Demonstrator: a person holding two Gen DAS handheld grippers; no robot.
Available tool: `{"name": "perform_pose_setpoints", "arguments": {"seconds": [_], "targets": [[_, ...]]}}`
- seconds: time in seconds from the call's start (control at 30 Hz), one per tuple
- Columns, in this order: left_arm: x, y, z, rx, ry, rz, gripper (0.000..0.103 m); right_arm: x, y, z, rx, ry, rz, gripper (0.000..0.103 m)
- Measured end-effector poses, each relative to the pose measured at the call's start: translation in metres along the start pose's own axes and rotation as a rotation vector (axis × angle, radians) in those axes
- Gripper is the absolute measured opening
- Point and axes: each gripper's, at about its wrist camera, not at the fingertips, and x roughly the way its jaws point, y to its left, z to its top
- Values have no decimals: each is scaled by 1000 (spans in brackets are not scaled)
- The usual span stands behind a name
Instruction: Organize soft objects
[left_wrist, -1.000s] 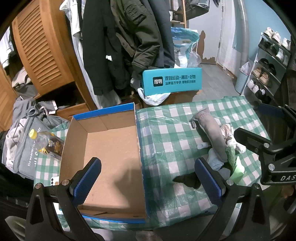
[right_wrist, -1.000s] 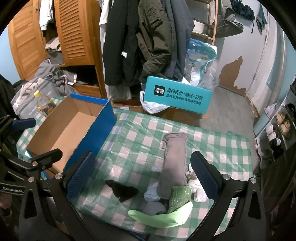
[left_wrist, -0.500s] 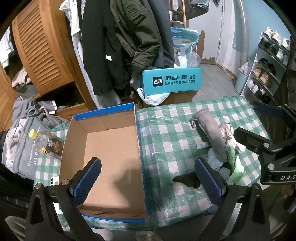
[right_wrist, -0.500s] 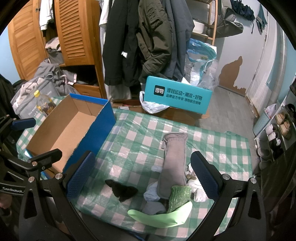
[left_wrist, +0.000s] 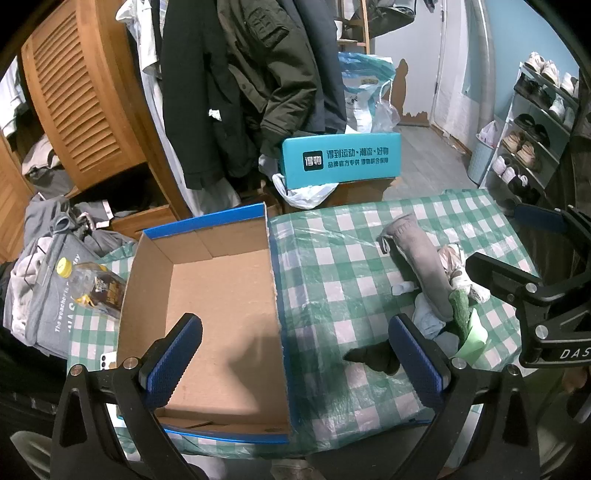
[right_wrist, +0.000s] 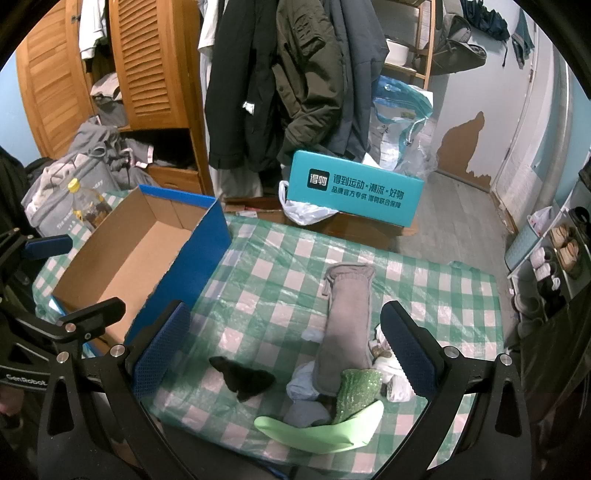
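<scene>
Though box-hidden leftward — bottle (right_wrist: 86, 206) (right view)

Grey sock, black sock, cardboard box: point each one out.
grey sock (right_wrist: 347, 325), right wrist view, middle of its length.
black sock (right_wrist: 245, 380), right wrist view, its centre.
cardboard box (left_wrist: 221, 317), left wrist view, bare inner floor.

Your grey sock (right_wrist: 345, 332) hides part of the white cloth (right_wrist: 303, 384). The phone (left_wrist: 107, 360) sits half behind the box (left_wrist: 129, 295).
</scene>
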Motion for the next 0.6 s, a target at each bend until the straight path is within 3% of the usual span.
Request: {"name": "perform_pose_setpoints", "arguments": {"seconds": [0.6], "targets": [[0,-5,-3,6,12,-4,102,1,-14,-16,10,8,-14,101]]}}
